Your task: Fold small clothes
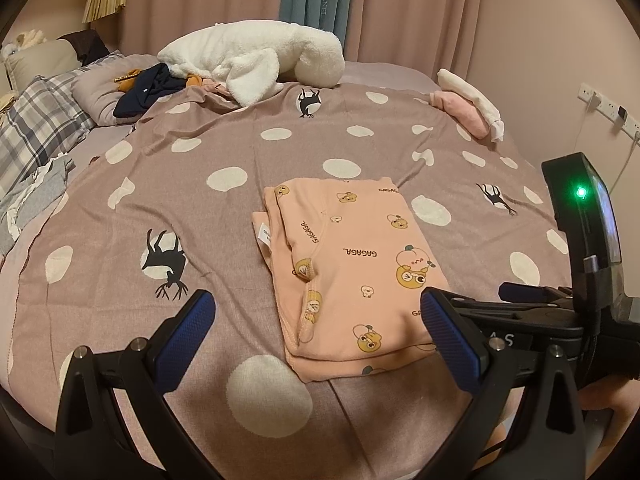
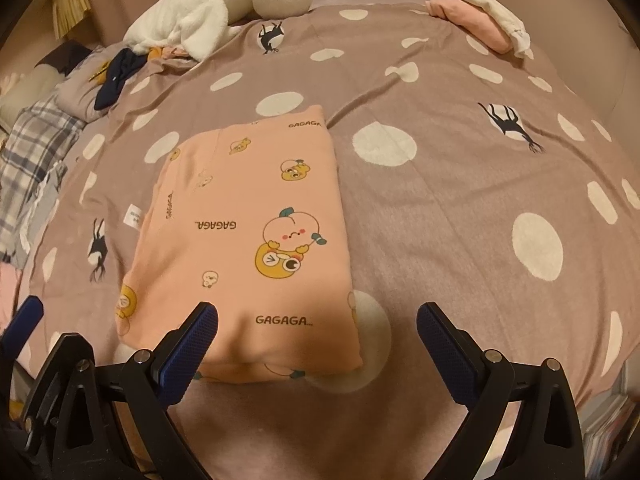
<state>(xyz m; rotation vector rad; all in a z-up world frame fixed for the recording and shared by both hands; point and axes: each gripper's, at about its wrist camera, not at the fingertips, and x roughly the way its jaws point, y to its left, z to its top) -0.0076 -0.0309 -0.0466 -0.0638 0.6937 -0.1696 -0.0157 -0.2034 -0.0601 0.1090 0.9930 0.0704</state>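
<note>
Folded peach garment lies just ahead of both wide-open, empty tools.

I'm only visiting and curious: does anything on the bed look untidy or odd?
The peach shirt lies folded flat, but a lower layer and a white tag stick out on one side. Dark clothes sit in a loose heap near the pillows.
</note>
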